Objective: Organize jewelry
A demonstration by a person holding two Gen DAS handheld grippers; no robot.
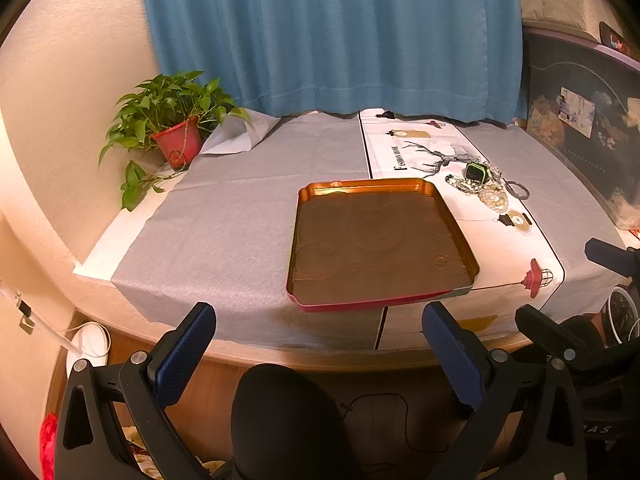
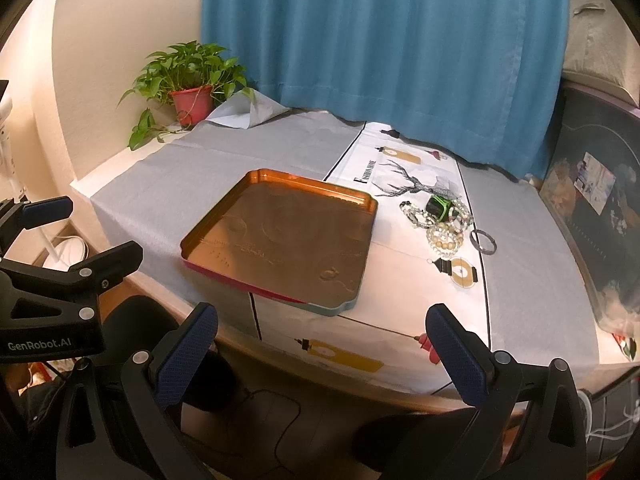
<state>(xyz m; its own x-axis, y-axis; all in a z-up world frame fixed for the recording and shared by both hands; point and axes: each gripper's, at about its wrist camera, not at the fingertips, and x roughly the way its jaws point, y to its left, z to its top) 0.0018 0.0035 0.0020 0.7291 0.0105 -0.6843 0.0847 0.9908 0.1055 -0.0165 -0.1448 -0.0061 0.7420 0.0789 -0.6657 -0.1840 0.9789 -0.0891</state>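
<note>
Both grippers' jaws wide apart, holding nothing; tray (image 2: 280, 236) overhanging table edge (image 2: 340, 384); jewelry (image 2: 440, 220) beside.

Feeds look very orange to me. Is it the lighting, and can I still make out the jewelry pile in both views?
Left wrist view: warm cast throughout, fisheye bends the table edge; the jewelry pile is small but sharp, beads separable. Right wrist view: same warm tint, tray shows soft sheen, no harsh glare; pile is larger and clearer. Both tools, left and right, are in focus and open.
</note>
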